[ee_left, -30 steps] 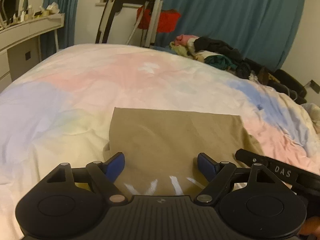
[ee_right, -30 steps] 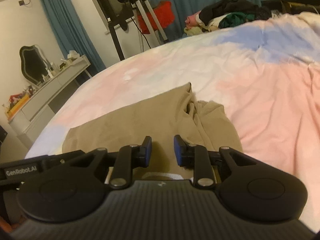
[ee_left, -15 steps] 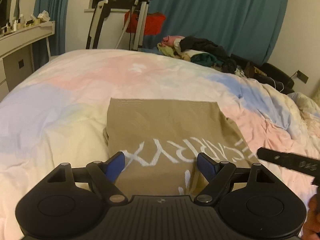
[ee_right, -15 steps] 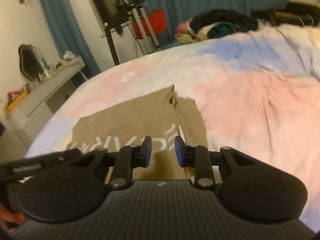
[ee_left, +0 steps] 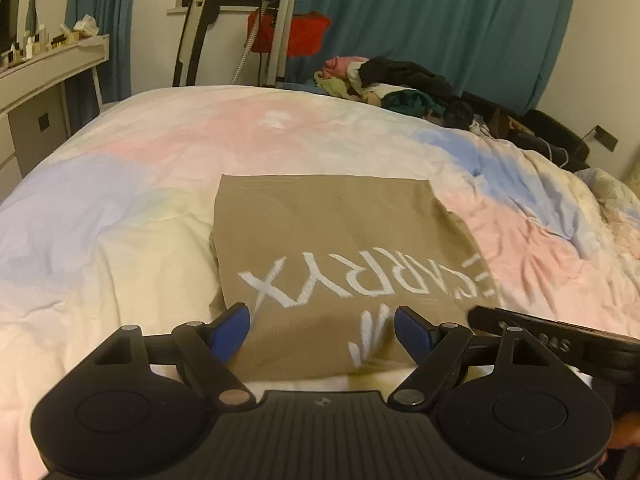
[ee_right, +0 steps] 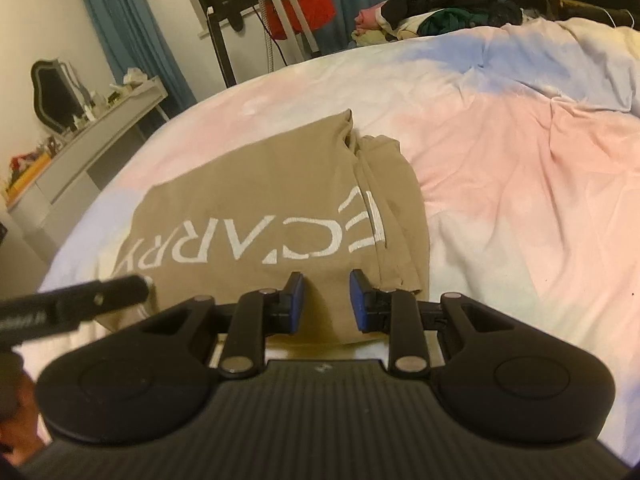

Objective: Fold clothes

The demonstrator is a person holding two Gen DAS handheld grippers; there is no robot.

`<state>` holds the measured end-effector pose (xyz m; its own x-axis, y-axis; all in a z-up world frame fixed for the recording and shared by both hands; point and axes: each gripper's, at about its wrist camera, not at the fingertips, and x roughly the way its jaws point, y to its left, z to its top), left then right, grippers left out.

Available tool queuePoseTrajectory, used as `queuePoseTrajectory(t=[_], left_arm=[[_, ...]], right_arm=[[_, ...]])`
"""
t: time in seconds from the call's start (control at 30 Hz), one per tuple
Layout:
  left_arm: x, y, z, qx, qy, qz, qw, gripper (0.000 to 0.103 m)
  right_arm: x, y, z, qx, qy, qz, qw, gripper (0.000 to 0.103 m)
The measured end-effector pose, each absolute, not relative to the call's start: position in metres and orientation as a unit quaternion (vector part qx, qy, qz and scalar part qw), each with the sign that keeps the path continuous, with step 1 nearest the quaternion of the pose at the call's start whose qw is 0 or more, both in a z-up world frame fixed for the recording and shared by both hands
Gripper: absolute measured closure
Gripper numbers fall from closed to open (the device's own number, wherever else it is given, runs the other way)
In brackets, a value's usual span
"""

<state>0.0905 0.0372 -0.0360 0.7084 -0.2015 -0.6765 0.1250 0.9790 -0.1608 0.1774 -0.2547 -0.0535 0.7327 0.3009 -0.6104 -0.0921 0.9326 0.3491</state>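
A tan folded shirt (ee_left: 336, 240) with white lettering lies flat on the pastel bedspread (ee_left: 140, 208); it also shows in the right wrist view (ee_right: 260, 208). My left gripper (ee_left: 322, 326) is wide open and empty over the shirt's near edge. My right gripper (ee_right: 325, 300) is open with a narrower gap, empty, over the shirt's near right corner, where a folded sleeve edge (ee_right: 390, 216) shows. The right gripper's body (ee_left: 552, 332) shows at the right of the left wrist view, and the left gripper's body (ee_right: 72, 304) shows at the left of the right wrist view.
A pile of unfolded clothes (ee_left: 384, 80) lies at the far edge of the bed. A dresser (ee_left: 44, 80) with small items stands at the left. A stand with a red bag (ee_left: 288, 36) is by the teal curtain (ee_left: 440, 20). Rumpled duvet (ee_left: 560, 200) lies at the right.
Both grippers pulled back toward me from the shirt, so its white lettering came into view. The right gripper's jaws opened a little wider. The shirt stays flat.
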Motion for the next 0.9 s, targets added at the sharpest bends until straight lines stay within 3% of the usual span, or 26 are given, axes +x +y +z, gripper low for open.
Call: queuePoseTrajectory(t=[0.23,0.43,0.6,0.9], left_arm=[[0.057,0.054,-0.022,-0.125,0.384,-0.154,0.902,0.017],[0.083,0.070,-0.069,-0.240,0.454,-0.117,0.850,0.019],[0.119,0.098,-0.100,-0.371,0.444,-0.072,0.812,0.030],[0.108,0.103,-0.104,-0.415,0.419,-0.071,0.804,0.065]], right_arm=[[0.178,-0.261,-0.052,0.165,0.352,0.109,0.915,0.075],[0.179,-0.265,-0.052,0.178,0.352,0.102,0.913,0.076],[0.177,-0.265,-0.051,0.178,0.349,0.099,0.915,0.077],[0.172,-0.274,-0.037,0.232,0.334,0.108,0.907,0.069]])
